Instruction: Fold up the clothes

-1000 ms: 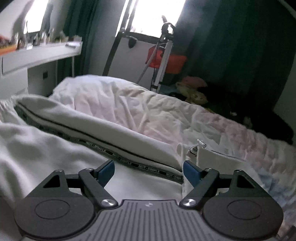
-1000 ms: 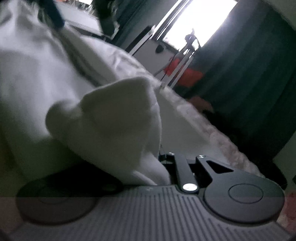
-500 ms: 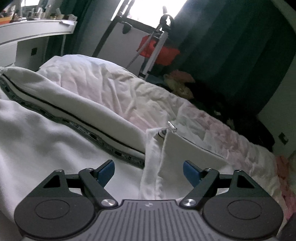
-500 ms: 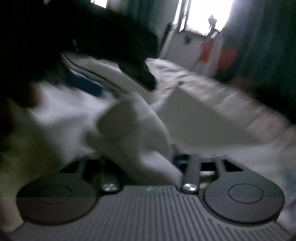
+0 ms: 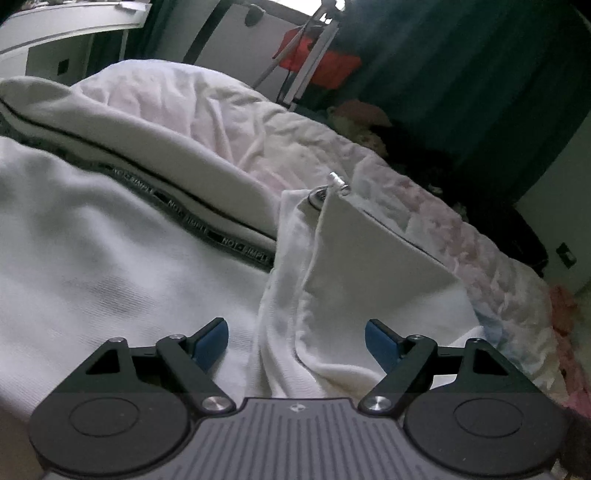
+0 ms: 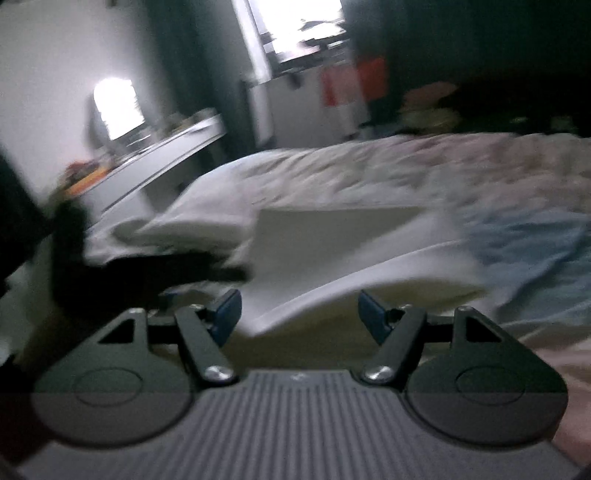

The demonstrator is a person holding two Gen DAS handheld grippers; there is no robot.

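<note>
A white garment point(image 5: 110, 240) with a dark lettered band point(image 5: 207, 229) lies spread on the bed. Its folded flap point(image 5: 369, 258) with a metal snap point(image 5: 317, 195) rises between the jaws of my left gripper point(image 5: 295, 341), which is open and empty just above the cloth. My right gripper point(image 6: 299, 314) is open and empty; the white garment's edge point(image 6: 332, 280) lies just beyond its jaws. The right wrist view is blurred. The dark shape at its left point(image 6: 110, 273) looks like the other gripper.
A rumpled pale floral bed cover point(image 5: 424, 192) runs behind and right of the garment. A white desk point(image 5: 66, 29) stands at the far left. A tripod and red box point(image 5: 317, 62) stand by dark curtains point(image 5: 461, 74) at the back.
My right gripper was shut on a bunch of white cloth; now it is open and the cloth has dropped flat. My left gripper has shifted right along the garment towards the flap.
</note>
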